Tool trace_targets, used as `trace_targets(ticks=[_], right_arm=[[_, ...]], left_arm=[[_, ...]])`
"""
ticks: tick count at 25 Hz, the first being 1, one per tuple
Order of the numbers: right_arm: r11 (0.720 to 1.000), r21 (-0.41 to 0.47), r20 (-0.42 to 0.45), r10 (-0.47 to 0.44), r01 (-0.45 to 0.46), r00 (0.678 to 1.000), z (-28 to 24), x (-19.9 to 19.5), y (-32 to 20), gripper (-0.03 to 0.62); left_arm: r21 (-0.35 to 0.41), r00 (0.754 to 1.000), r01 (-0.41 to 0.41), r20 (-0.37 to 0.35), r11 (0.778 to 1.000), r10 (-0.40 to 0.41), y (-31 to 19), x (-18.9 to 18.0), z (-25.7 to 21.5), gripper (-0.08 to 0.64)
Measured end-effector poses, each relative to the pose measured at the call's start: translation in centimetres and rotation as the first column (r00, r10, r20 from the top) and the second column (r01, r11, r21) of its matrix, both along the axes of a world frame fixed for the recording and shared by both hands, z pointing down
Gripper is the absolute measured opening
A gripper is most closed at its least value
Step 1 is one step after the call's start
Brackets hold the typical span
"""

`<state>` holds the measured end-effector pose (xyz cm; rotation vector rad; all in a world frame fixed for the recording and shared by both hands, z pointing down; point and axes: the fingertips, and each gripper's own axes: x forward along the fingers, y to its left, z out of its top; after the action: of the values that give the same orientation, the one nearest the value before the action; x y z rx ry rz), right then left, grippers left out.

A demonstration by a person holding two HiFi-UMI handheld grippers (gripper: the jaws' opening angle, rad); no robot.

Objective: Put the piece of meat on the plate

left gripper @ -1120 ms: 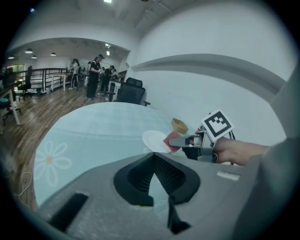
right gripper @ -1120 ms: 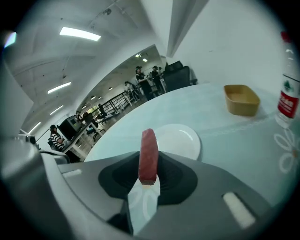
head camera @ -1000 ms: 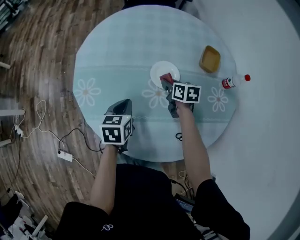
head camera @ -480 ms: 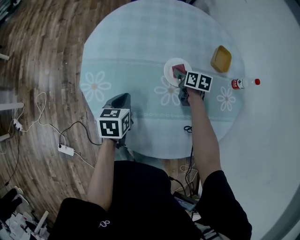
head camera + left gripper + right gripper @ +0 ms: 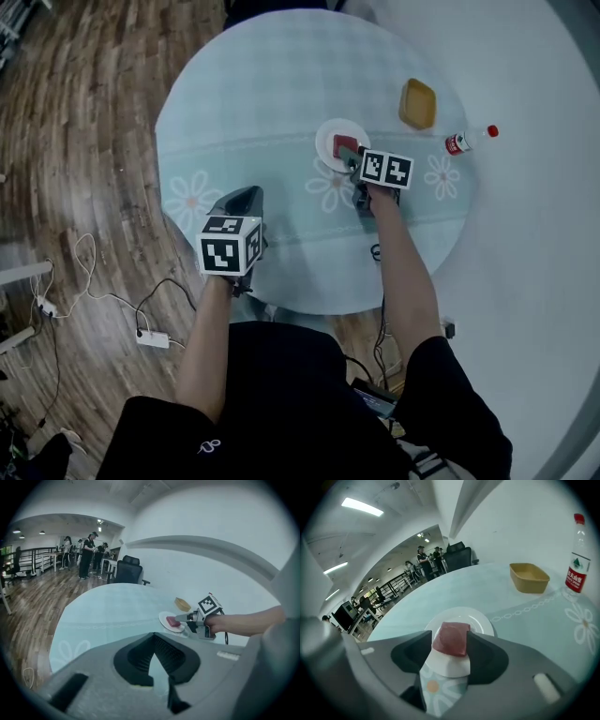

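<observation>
Evidently the placing step is in hand: the right hand-held gripper (image 5: 451, 644) clamps the piece of meat (image 5: 452, 634) between its narrowly set jaws, just over the plate (image 5: 482, 617) lying ahead of it on the desk (image 5: 497, 588). Whether the meat touches the plate cannot be told. Next it probably needs a slight lowering, then opening. The left hand-held gripper (image 5: 153, 634) sits closed and empty, well apart.

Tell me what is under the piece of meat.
The white plate, below the piece of meat clamped in the right gripper. Whether they touch is hidden by the meat itself.
</observation>
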<state>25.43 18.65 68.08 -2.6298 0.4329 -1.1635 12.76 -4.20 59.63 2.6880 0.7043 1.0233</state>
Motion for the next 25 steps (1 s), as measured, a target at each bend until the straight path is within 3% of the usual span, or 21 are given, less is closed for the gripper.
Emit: trace_targets(ticks=[4,8,11,14,16,20,25], right_arm=[[0.998,0.041,-0.107,0.061,-0.057,0.992,-3.8,-0.8,0.1,0.181],[0.993,0.069,-0.286,0.115,-0.099,0.951,-10.4,-1.8,-0.4,0.029],[0.999,-0.006,-0.438,0.039,-0.046,0.898,-16.4,-3.2,-2.9,0.011],[0.995,0.026,-0.569,0.098,-0.101,0.816,-21.7,-5.1,-3.6,0.011],[0.988,-0.001,-0.593,0.121,-0.152,0.796,-23.1,-6.9,-3.4,0.011],[0.965,-0.192,-0.570,0.040,-0.180,0.821,-23.5,-8.7,-3.3,0.011],[0.953,-0.193,-0.616,0.067,-0.233,0.785,-25.0,-10.0,-2.3,0.011]], left_arm=[[-0.059,0.999,-0.021,-0.047,0.998,0.018,1.0,2.0,-2.1,-0.006],[-0.160,0.984,-0.099,-0.164,0.982,0.072,3.6,3.8,-6.5,-0.005],[-0.173,0.958,-0.149,-0.270,0.974,0.099,4.6,4.8,-10.0,-0.005],[-0.151,0.927,-0.171,-0.361,0.974,0.107,5.6,6.3,-13.2,-0.006],[-0.141,0.905,-0.173,-0.413,0.975,0.101,6.0,6.8,-14.9,-0.005],[-0.125,0.903,-0.116,-0.426,0.985,0.052,5.6,8.1,-15.4,-0.005],[-0.076,0.883,-0.151,-0.459,0.986,0.100,6.9,6.9,-15.4,-0.005]])
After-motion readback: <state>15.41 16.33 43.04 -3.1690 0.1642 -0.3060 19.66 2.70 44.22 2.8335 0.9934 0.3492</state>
